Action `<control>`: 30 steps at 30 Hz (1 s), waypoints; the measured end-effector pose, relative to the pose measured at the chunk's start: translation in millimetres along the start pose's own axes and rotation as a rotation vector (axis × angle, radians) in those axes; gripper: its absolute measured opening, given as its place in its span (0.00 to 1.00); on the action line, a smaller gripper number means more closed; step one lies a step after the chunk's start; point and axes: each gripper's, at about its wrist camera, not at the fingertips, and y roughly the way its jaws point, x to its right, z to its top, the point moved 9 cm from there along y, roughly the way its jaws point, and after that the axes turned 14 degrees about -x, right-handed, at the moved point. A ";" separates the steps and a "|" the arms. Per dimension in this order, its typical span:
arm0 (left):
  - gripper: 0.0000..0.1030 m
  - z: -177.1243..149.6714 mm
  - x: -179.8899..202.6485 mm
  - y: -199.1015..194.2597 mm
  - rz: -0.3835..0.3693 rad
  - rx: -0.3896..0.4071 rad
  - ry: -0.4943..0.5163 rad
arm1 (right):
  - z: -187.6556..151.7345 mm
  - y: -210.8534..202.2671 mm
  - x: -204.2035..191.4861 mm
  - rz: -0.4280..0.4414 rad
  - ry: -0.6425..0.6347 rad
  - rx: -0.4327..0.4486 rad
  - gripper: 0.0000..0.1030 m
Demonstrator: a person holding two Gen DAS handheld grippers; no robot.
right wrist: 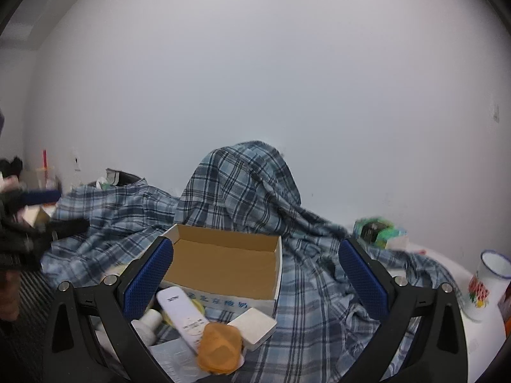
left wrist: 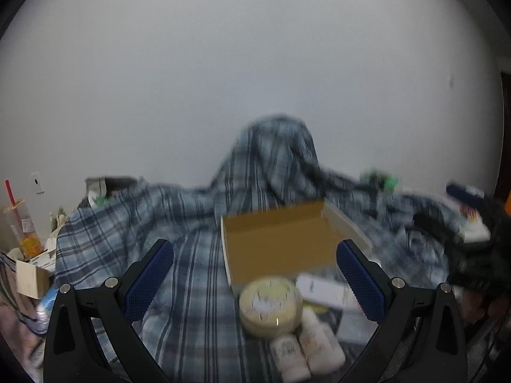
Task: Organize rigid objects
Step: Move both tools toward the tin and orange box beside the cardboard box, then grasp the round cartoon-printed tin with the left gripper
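Both grippers, left gripper (left wrist: 255,265) and right gripper (right wrist: 256,266), gape empty. Round tin (left wrist: 270,307) sits near the cardboard box (left wrist: 281,242) on plaid cloth (left wrist: 191,287): rigid, light, probably slick; take it across its sides.

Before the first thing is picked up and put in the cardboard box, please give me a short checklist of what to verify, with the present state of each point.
1. Left tool open and holding nothing: ok.
2. Right tool open and holding nothing: ok.
3. Cardboard box open on top, nothing seen inside: ok.
4. Things to pick lie in front of the box, on the plaid cloth: round tin, two small white bottles, white remote, orange case, white square block: ok.
5. Things lie apart, free to grip: not ok; the orange case lies over the remote's end and the bottles touch each other.
6. Box stands flat and steady on the rumpled cloth: cannot tell.
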 end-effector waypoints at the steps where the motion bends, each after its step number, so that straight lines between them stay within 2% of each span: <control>1: 1.00 -0.4 2.1 1.7 0.007 -0.057 0.013 | 2.9 -2.0 2.9 0.011 0.022 -0.019 1.00; 4: 1.00 -6.7 11.3 2.9 -0.041 -0.181 0.040 | 5.3 -1.5 8.9 0.016 0.052 -0.113 1.00; 11: 1.00 -25.2 17.7 1.7 -0.059 -0.274 0.077 | -13.1 4.5 13.1 0.115 0.107 -0.264 1.00; 18: 1.00 -36.9 26.9 20.2 -0.103 -0.366 0.098 | -31.0 28.1 19.3 0.102 0.113 -0.360 1.00; 20: 0.99 -42.7 27.7 33.4 -0.126 -0.406 0.089 | -34.3 33.8 21.6 0.095 0.110 -0.373 1.00; 23: 0.93 -52.3 27.8 58.6 -0.144 -0.485 0.078 | -37.9 42.0 24.6 0.091 0.106 -0.381 1.00; 27: 0.93 -58.5 21.5 83.4 -0.103 -0.524 0.090 | -44.3 52.0 26.2 0.105 0.109 -0.402 1.00; 30: 0.93 -67.1 18.6 99.8 -0.105 -0.568 0.075 | -49.3 58.7 28.0 0.106 0.114 -0.416 1.00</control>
